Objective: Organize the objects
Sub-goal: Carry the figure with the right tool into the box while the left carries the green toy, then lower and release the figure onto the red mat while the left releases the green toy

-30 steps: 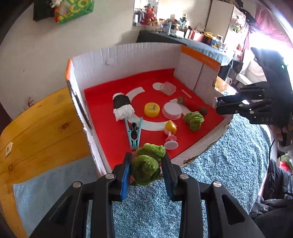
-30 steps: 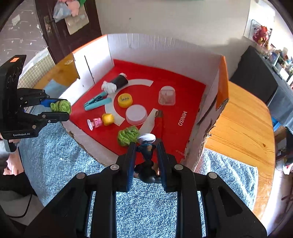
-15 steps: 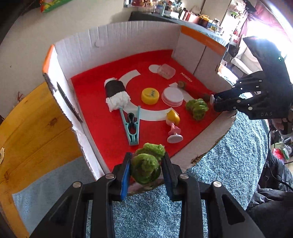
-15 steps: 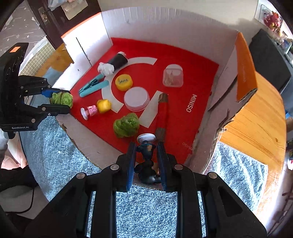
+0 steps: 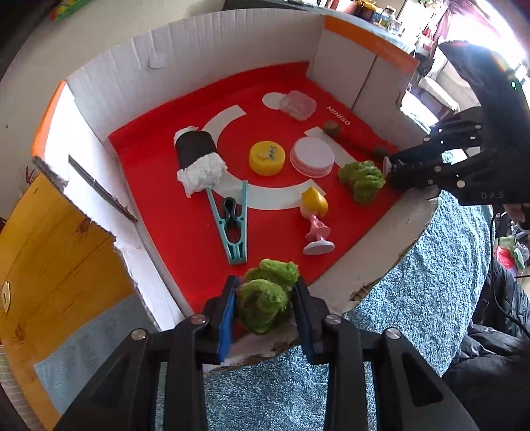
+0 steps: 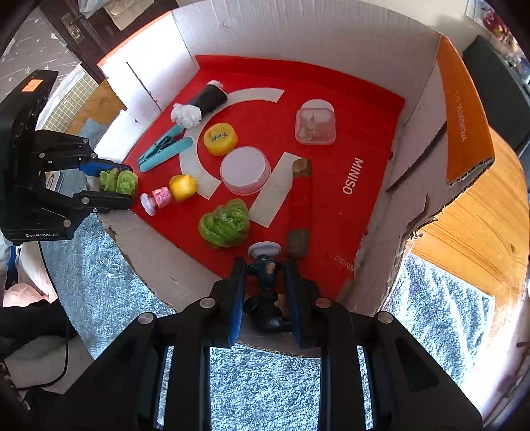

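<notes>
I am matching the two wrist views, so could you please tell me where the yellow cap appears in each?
Left wrist: the yellow cap lies mid-picture, above centre, left of the white lid.
Right wrist: the cap lies left of centre in the upper half, up-left of the lid.
Shared landmark: the white lid beside it.

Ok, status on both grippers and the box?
Left gripper shut on green toy. Right gripper shut on dark figurine. Both at box front edge.

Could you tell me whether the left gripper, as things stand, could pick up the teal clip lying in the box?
Probably not yet: the left gripper is shut on a green lettuce toy. The teal clip lies just ahead in the open-fronted box, unobstructed, so it looks reachable after the toy is released.
</notes>
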A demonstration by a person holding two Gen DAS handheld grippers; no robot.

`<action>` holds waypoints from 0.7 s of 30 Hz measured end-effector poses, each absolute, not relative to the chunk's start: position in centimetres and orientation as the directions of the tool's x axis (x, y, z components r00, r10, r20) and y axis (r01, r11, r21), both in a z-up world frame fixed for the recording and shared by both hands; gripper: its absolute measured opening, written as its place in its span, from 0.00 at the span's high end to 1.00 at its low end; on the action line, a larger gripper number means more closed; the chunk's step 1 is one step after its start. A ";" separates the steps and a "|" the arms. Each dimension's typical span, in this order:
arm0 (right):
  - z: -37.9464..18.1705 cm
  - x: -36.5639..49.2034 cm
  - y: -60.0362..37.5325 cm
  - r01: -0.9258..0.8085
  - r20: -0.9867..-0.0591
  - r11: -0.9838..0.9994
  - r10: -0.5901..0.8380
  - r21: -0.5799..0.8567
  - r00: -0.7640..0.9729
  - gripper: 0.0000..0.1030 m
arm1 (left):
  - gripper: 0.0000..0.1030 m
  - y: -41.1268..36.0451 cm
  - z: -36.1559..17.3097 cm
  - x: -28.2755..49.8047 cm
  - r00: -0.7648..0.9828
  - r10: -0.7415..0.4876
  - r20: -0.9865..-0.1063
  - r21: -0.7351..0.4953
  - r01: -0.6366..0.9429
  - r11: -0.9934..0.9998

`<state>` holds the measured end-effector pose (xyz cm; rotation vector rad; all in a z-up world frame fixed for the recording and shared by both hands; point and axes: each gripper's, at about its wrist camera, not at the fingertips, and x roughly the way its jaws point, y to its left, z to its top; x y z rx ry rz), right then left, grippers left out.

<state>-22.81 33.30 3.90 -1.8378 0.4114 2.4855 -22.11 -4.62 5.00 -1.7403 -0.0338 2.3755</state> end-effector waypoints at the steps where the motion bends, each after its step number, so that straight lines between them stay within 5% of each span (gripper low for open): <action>1: 3.9 -22.8 33.3 -0.175 -0.945 -0.966 -0.133 0.192 -0.300 0.79 | 0.67 -4.6 5.0 -22.1 -0.285 0.168 -0.944 -0.130 -0.146 -0.981; 21: 3.5 -23.5 32.9 -0.142 -0.970 -0.976 -0.136 0.166 -0.202 0.77 | 0.67 -4.3 5.1 -22.2 -0.240 0.140 -0.961 -0.102 -0.164 -0.981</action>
